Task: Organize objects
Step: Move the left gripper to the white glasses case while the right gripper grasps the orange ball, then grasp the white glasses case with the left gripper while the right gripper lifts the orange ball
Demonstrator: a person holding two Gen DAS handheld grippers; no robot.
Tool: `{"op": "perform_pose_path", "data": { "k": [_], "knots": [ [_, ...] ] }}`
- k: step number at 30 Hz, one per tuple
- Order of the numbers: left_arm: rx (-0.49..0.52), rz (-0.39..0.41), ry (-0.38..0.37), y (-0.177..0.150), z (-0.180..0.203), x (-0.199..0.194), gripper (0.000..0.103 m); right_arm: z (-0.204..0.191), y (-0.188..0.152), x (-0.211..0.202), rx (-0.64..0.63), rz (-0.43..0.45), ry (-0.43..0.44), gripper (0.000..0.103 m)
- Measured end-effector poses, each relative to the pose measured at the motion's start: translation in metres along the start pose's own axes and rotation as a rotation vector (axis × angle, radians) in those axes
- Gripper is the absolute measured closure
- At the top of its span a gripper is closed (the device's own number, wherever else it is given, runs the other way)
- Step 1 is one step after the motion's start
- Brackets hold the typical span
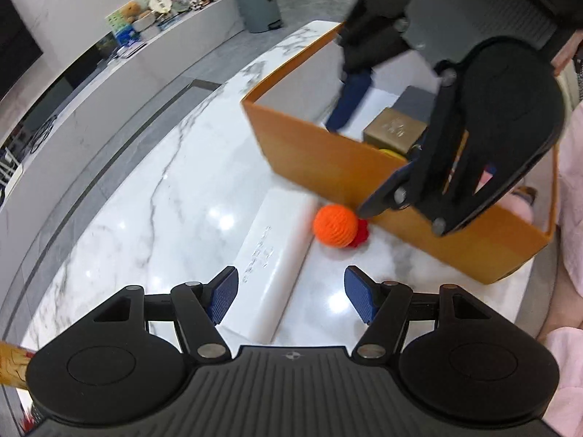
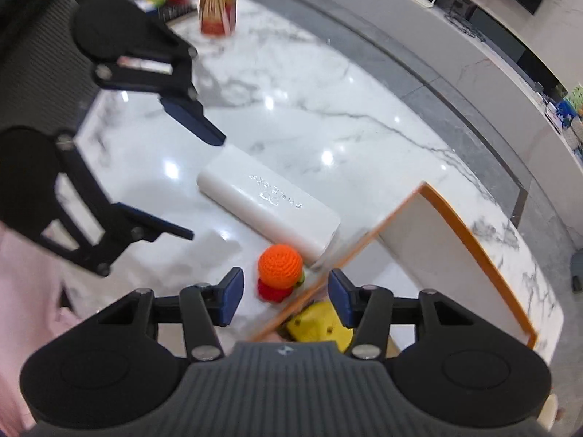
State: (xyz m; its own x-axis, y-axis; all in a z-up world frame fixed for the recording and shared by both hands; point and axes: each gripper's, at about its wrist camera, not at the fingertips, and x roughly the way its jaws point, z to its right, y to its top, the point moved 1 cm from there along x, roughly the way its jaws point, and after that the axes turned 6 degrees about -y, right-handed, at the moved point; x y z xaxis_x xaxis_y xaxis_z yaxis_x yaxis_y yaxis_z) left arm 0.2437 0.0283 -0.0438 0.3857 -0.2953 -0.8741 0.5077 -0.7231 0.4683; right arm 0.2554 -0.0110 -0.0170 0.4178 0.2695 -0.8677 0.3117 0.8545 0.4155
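Both grippers wide, nothing held: left gripper (image 1: 291, 296) over glossy veined marble table (image 1: 153, 182), right gripper (image 2: 285, 298) straddling orange box (image 1: 328, 167) wall. Crocheted orange ball (image 2: 280, 263) sits on table between box and smooth white rounded case (image 2: 266, 204); embossed lettering unreadable.

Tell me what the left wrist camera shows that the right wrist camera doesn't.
Only the left wrist view shows the gold box and grey block inside the orange bin, plus a grey waste bin on the floor. Only the right wrist view shows the yellow toy in the bin and an orange bottle on the table. Both show the crocheted orange ball, the white case, the marble table, and the open left gripper and right gripper.
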Motion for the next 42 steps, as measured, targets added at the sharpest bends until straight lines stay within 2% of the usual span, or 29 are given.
{"op": "perform_pose_path", "data": {
  "k": [1,2,3,5,7,11,12,19,22,26,29,31,36,38,42],
  "knots": [
    [-0.006,0.002,-0.001,-0.002,-0.003,0.001,0.026,-0.004,0.007,0.006,-0.036,0.002,-0.031,0.033],
    [-0.013,0.004,-0.003,-0.005,-0.007,0.003,0.026,-0.007,0.011,0.011,-0.072,0.003,-0.053,0.037],
    [-0.021,0.008,-0.007,-0.009,-0.010,0.004,0.026,-0.010,0.016,0.016,-0.098,-0.001,-0.052,0.047],
    [-0.043,0.020,-0.015,-0.017,-0.015,0.004,0.027,-0.017,0.022,0.024,-0.119,-0.027,-0.033,0.050],
    [-0.062,0.035,-0.028,-0.025,-0.019,0.003,0.027,-0.023,0.023,0.033,-0.158,-0.052,-0.019,0.050],
    [-0.064,0.048,-0.032,-0.032,-0.024,0.008,0.027,-0.024,0.028,0.069,-0.124,-0.217,-0.010,0.050],
    [-0.064,0.046,-0.034,-0.033,-0.024,0.012,0.027,-0.023,0.028,0.075,-0.110,-0.235,-0.005,0.052],
    [-0.061,0.058,-0.034,-0.034,-0.034,0.023,0.027,-0.030,0.038,0.091,-0.142,-0.302,-0.082,0.046],
    [-0.076,0.063,-0.036,-0.035,-0.038,0.025,0.027,-0.030,0.038,0.091,-0.177,-0.328,-0.075,0.046],
    [-0.101,0.074,-0.040,-0.037,-0.042,0.027,0.027,-0.035,0.040,0.095,-0.208,-0.351,-0.047,0.054],
    [-0.098,0.074,-0.044,-0.038,-0.042,0.027,0.027,-0.040,0.039,0.103,-0.229,-0.398,-0.023,0.055],
    [-0.093,0.077,-0.049,-0.038,-0.043,0.028,0.027,-0.041,0.037,0.107,-0.236,-0.411,-0.034,0.059],
    [-0.062,0.056,-0.058,-0.033,-0.040,0.037,0.026,-0.035,0.037,0.106,-0.228,-0.390,-0.026,0.060],
    [-0.029,0.103,-0.074,-0.029,-0.039,0.035,0.016,-0.033,0.038,0.100,-0.218,-0.375,-0.012,0.060],
    [0.017,0.177,-0.115,-0.014,-0.039,0.023,0.017,-0.025,0.040,0.086,-0.191,-0.339,0.023,0.060]
  ]
}}
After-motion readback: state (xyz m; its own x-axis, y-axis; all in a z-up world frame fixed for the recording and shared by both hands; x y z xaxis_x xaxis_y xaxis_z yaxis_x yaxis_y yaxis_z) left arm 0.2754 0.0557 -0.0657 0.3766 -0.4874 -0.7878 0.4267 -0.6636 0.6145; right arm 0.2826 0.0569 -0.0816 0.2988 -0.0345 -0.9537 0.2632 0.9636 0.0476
